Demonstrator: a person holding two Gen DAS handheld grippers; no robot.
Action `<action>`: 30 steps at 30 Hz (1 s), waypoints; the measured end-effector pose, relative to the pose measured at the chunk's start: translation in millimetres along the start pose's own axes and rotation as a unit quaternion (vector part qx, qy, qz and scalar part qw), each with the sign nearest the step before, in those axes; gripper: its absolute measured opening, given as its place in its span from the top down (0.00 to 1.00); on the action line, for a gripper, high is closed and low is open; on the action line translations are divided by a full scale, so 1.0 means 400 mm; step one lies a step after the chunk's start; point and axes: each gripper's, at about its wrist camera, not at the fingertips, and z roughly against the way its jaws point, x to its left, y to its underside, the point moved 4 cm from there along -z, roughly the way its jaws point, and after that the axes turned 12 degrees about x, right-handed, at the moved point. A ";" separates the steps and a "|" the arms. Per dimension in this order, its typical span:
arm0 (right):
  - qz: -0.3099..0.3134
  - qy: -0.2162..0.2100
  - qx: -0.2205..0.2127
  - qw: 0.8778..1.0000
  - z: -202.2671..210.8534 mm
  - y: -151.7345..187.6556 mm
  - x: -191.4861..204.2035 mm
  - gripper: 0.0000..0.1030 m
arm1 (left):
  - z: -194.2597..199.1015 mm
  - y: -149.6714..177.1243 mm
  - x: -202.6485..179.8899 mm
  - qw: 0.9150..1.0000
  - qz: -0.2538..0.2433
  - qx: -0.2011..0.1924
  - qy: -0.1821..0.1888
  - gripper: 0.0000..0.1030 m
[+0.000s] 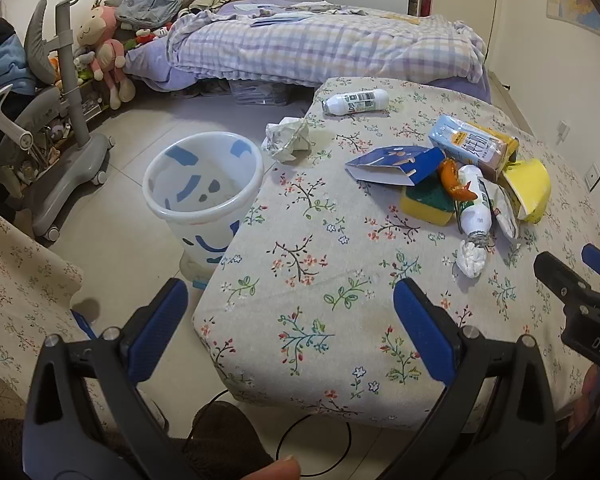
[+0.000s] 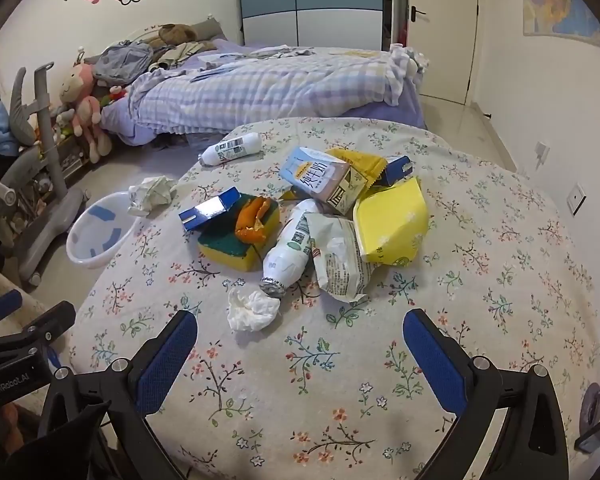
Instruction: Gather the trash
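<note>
A pile of trash lies on the floral-cloth table [image 2: 500, 280]: a yellow-green sponge [image 2: 236, 246] with orange peel [image 2: 254, 218], a white bottle [image 2: 294, 246], a milk carton [image 2: 320, 178], a blue box [image 2: 210, 212], a yellow wrapper [image 2: 392, 224], a printed bag [image 2: 342, 264] and a white tissue [image 2: 250, 310]. A second bottle [image 2: 230, 148] and crumpled paper [image 2: 150, 194] lie apart at the far left. A white bin [image 1: 202, 188] stands on the floor beside the table. My left gripper [image 1: 290, 316] is open over the table's near corner. My right gripper [image 2: 300, 338] is open just short of the tissue.
A bed [image 1: 320, 44] with a checked quilt stands beyond the table. A grey wheeled chair [image 1: 60, 140] and plush toys [image 1: 100, 48] are on the left. A second floral-covered surface [image 1: 16, 288] lies at the near left. A cable [image 1: 316, 440] runs on the floor.
</note>
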 end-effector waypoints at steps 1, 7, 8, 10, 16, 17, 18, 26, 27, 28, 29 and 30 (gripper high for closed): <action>-0.001 0.000 0.000 1.000 0.001 0.000 -0.002 0.00 | 0.000 0.000 0.000 1.000 0.000 0.000 0.000 0.01; -0.008 -0.004 0.001 1.000 0.002 -0.001 -0.004 0.00 | 0.000 0.000 0.003 1.000 0.000 0.001 0.000 0.01; -0.008 -0.005 0.001 1.000 0.002 -0.001 -0.004 0.00 | 0.000 0.001 0.001 1.000 0.000 0.000 0.000 0.01; -0.008 -0.005 0.001 1.000 0.002 0.000 -0.004 0.00 | 0.001 0.000 0.002 1.000 0.000 0.000 0.000 0.01; -0.008 -0.006 0.000 1.000 0.000 0.000 -0.003 0.00 | -0.002 0.002 0.004 1.000 0.000 0.001 -0.001 0.01; -0.009 -0.006 0.000 1.000 -0.001 0.001 -0.002 0.00 | -0.002 0.002 0.004 1.000 0.000 0.000 -0.001 0.01; -0.009 -0.006 0.000 1.000 0.000 0.000 -0.003 0.00 | -0.002 0.002 0.004 1.000 0.000 0.001 -0.001 0.01; -0.009 -0.006 0.001 1.000 0.000 0.000 -0.003 0.00 | -0.006 0.003 0.006 1.000 0.003 0.001 -0.002 0.01; -0.009 -0.007 0.001 1.000 0.001 -0.001 -0.004 0.00 | -0.005 0.003 0.006 1.000 0.003 0.001 -0.002 0.01; -0.009 -0.007 0.001 1.000 0.001 -0.001 -0.004 0.00 | -0.006 0.003 0.006 1.000 0.002 0.001 -0.002 0.01; -0.009 -0.006 0.001 1.000 0.001 -0.001 -0.005 0.00 | -0.006 0.003 0.006 1.000 0.002 0.001 -0.002 0.01; -0.009 -0.007 0.001 1.000 0.000 0.000 -0.004 0.00 | -0.008 0.004 0.003 1.000 0.002 0.001 -0.003 0.01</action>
